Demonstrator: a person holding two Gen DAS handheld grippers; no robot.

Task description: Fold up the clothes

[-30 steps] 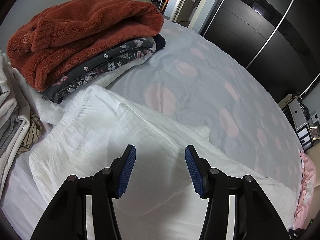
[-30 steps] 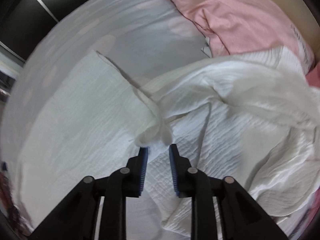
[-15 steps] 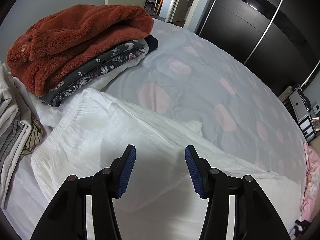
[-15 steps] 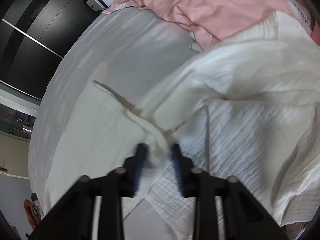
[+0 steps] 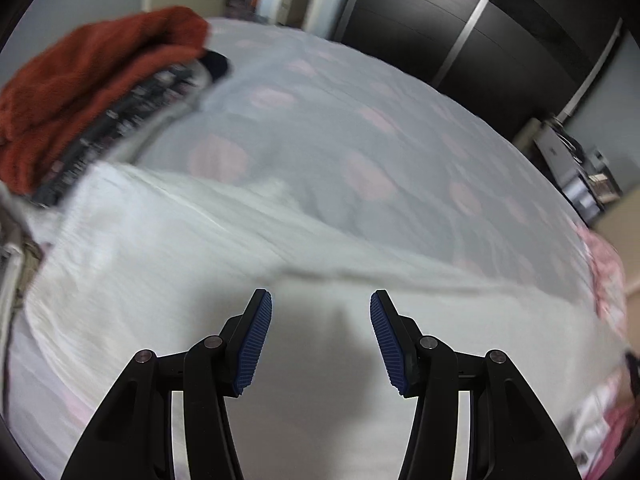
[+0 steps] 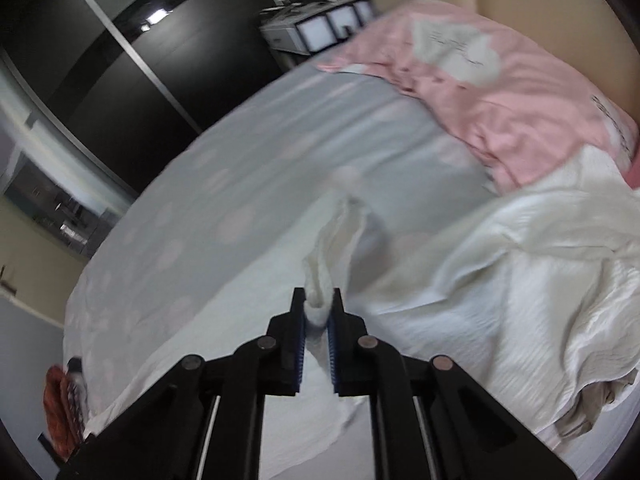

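Left wrist view, motion-blurred: left gripper (image 5: 321, 330) hangs over the white crinkled garment (image 5: 168, 248), blue pads well apart, nothing between them. Garment lies spread flat on the grey bedsheet with pink spots (image 5: 360, 152), its long axis running from the folded stack toward the pink side of the bed. Stack sits at the garment's far-left end: rust fleece (image 5: 80, 76) on top, dark floral piece (image 5: 132, 108) under it. Dark wardrobe (image 5: 460, 36) stands beyond the bed. Right wrist view: right gripper (image 6: 319, 316) has its pads clamped on a bunched end of the white garment (image 6: 336, 236); the cloth rises from the pinch as a twisted strip, lifted off the sheet (image 6: 248, 168), and trails back down to the spread body below and left of the fingers. Right of the held strip lies a rumpled heap of white cloth (image 6: 520, 272); whether it is the same piece or another, cannot tell. Pink bedding (image 6: 500, 92) beyond that heap, against the headboard. Judgement: the right gripper alone has hold, at the end away from the stack; a fold would likely carry that end along the long axis toward the stack, where the free left gripper is nearer to pin or take the cloth.
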